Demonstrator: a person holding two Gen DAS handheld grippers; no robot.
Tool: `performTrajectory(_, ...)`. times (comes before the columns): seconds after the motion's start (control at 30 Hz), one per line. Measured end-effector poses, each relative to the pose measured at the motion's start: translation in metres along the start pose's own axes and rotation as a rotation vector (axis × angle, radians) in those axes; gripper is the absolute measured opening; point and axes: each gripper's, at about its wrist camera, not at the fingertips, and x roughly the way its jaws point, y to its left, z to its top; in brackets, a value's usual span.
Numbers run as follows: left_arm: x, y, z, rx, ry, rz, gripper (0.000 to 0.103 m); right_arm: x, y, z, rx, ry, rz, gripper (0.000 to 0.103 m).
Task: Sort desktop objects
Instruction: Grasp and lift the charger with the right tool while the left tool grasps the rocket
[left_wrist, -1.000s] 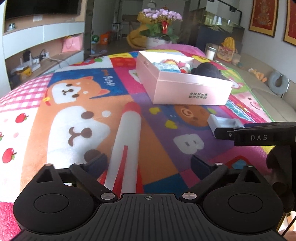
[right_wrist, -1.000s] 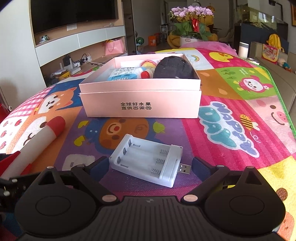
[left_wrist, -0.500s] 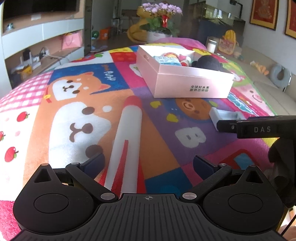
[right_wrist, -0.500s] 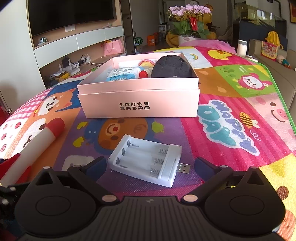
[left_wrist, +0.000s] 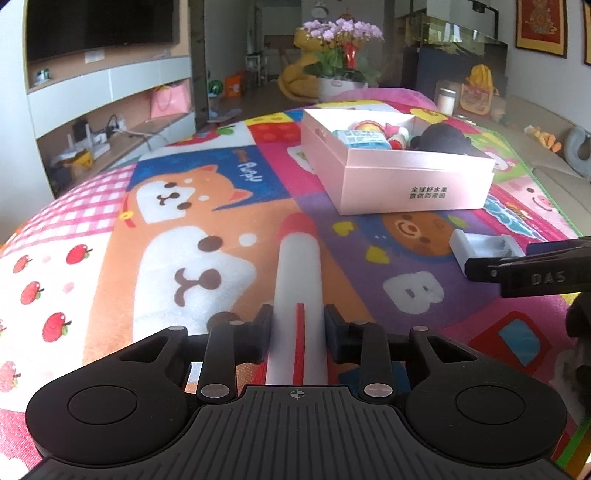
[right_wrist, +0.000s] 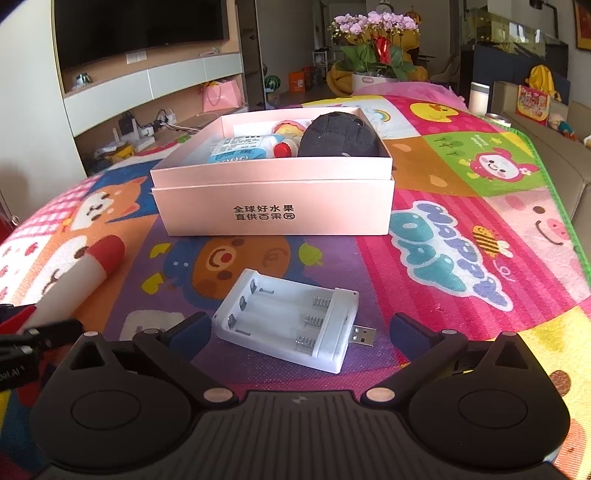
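A white toy rocket (left_wrist: 298, 273) with a red nose and red fins lies on the colourful play mat (left_wrist: 110, 258). My left gripper (left_wrist: 298, 326) is shut on the rocket's body near its fins. The rocket also shows in the right wrist view (right_wrist: 79, 280). A white USB battery charger (right_wrist: 291, 323) lies on the mat between the fingers of my open right gripper (right_wrist: 295, 328); the pads stand clear of it on both sides. A pink open box (right_wrist: 273, 195) behind it holds a black plush toy (right_wrist: 338, 136), a blue-white pack (right_wrist: 240, 147) and small toys.
The right gripper's side (left_wrist: 532, 273) reaches into the left wrist view by the charger (left_wrist: 484, 247). A flower pot (right_wrist: 373, 55) stands beyond the mat's far end. Shelves and a TV are on the left, a sofa on the right.
My left gripper has closed on the toy rocket; its fingers were wide open before. My right gripper has stayed open around the charger, nearly still.
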Motion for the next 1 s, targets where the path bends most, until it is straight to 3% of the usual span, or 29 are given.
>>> performTrajectory(0.37,-0.016,-0.001,-0.003,-0.009,-0.044,-0.003,0.033,0.008,0.025,0.003,0.028,0.044,-0.097,0.103)
performTrajectory(0.43,-0.020,0.000,-0.004,-0.013,-0.054,-0.003,0.033,0.006,0.028,0.004,0.009,0.033,-0.088,0.094)
performTrajectory(0.63,-0.045,0.005,0.005,-0.014,-0.118,-0.033,0.032,-0.025,0.019,0.010,-0.047,-0.007,-0.012,0.094)
performTrajectory(0.7,-0.057,0.002,0.020,0.021,-0.171,-0.056,0.032,-0.048,0.011,0.021,-0.079,-0.057,0.009,0.094)
performTrajectory(0.83,-0.069,-0.015,0.070,0.110,-0.298,-0.088,0.032,-0.105,-0.009,0.061,-0.101,-0.269,-0.042,0.094)
performTrajectory(1.0,-0.039,-0.045,0.135,0.111,-0.360,-0.147,0.032,-0.157,-0.031,0.107,-0.046,-0.502,-0.054,0.094)
